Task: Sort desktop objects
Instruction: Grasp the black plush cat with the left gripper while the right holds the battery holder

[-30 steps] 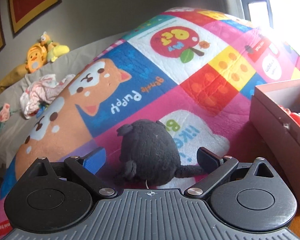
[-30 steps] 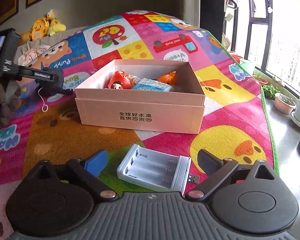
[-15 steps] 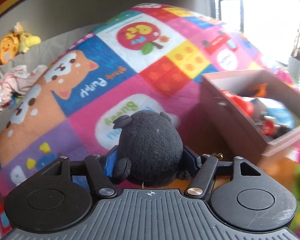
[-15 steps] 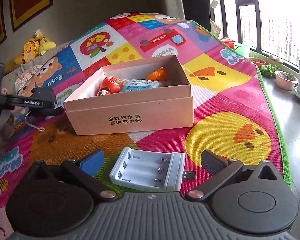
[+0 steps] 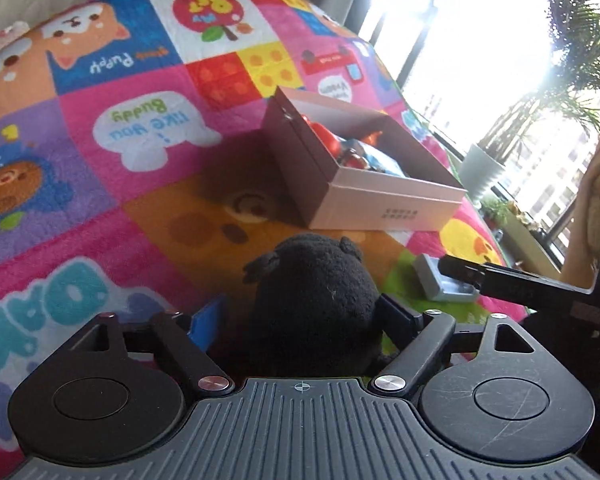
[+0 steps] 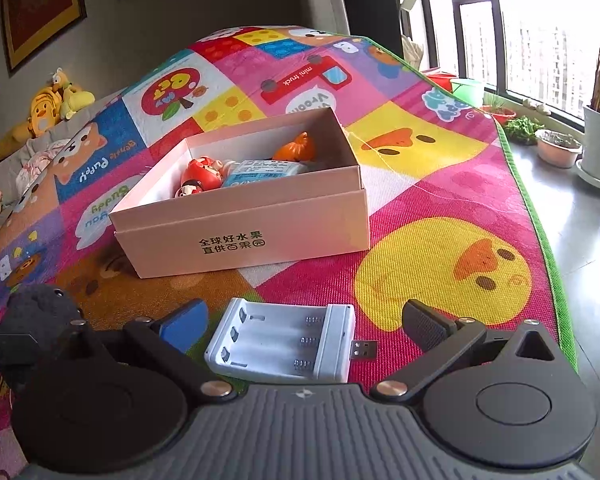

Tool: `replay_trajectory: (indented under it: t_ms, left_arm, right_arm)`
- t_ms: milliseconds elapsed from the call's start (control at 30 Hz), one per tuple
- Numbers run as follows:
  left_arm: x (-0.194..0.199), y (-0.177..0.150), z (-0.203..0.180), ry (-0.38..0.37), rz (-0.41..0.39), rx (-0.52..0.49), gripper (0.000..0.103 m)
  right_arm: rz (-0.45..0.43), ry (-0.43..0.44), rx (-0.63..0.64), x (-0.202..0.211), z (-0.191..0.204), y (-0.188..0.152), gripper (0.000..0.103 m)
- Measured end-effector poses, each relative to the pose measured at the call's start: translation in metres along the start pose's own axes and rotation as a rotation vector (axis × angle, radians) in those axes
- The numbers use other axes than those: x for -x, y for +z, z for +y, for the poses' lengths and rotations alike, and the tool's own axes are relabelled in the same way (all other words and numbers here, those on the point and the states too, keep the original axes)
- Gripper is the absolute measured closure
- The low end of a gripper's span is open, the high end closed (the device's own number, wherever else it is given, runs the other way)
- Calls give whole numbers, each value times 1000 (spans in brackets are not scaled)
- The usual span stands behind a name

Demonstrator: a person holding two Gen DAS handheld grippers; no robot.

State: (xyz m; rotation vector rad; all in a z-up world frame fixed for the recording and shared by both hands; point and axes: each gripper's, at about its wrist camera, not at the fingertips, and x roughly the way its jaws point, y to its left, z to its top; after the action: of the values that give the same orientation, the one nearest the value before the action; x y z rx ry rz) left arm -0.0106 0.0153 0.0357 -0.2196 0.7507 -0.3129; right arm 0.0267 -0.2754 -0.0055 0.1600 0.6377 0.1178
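Ribbed grey gripper (image 5: 300, 316) housing, black linkage arms, 2 round black discs, silver pivot screws, 1 blue pad.

One pink box (image 6: 244, 236), one black plush toy (image 5: 314, 304), one white battery charger (image 6: 284, 344), two claws.

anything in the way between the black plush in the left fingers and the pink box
Nothing visible. The black plush sits between the left fingers, and only bare mat lies between it and the open pink box. The white battery holder lies off to the right.
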Motion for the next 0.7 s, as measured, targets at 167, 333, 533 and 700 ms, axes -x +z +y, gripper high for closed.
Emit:
replay_trajectory:
  t_ms: [167,333,533,700]
  left_arm:
    - [20,5,22,106,-75,12,5]
    - [37,7,29,238,-154,-29,5]
    - [53,8,34,238,-188,-4,4]
    - [78,7,36,255,-248,1,3]
  right_arm:
    - [9,-2,-1,-1,0,0,0]
    - [14,-5,-2,-2,0,0,0]
    - [11,-7,-4,-2,0,0,0]
    - [3,-7,-8,-1,0,0,0]
